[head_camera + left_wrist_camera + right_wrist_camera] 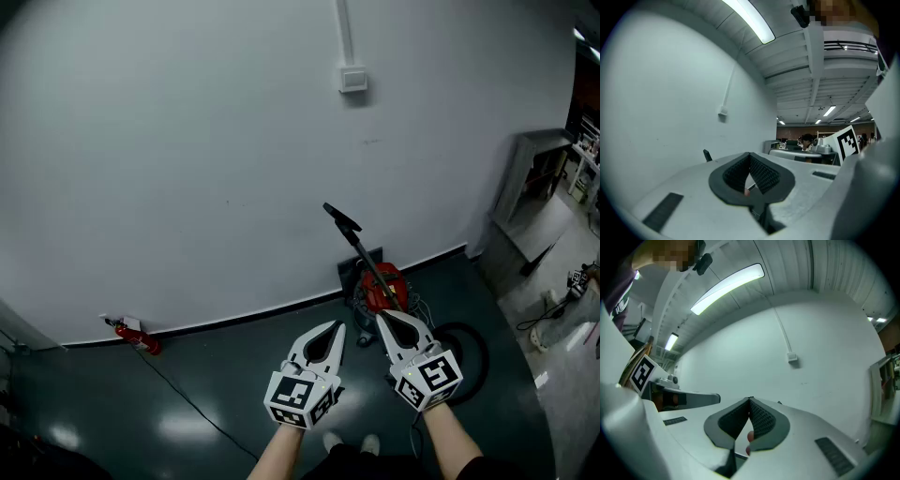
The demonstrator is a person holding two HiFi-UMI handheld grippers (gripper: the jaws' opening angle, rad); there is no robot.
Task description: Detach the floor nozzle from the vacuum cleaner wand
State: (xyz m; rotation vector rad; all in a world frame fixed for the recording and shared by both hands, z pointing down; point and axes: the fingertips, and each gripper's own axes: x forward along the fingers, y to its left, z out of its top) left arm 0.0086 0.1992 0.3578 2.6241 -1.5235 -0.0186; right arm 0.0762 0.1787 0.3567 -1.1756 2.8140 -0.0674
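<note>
A red canister vacuum cleaner (384,287) stands on the dark floor against the white wall. Its black wand (359,246) leans up and to the left, ending in a black handle tip (338,217). The floor nozzle is hidden behind my right gripper. My left gripper (332,327) is shut and empty, held level to the left of the vacuum. Shut and empty too, my right gripper (382,319) sits just in front of the vacuum body. In the left gripper view the wand's tip (707,155) peeks over the shut jaws (750,154). The right gripper view shows shut jaws (750,400) against the wall.
A red fire extinguisher (138,337) lies at the wall's foot, left. A black hose (469,352) loops on the floor to the right of the vacuum. A grey cabinet (536,178) stands at the right. A wall box (353,80) with conduit is above the vacuum.
</note>
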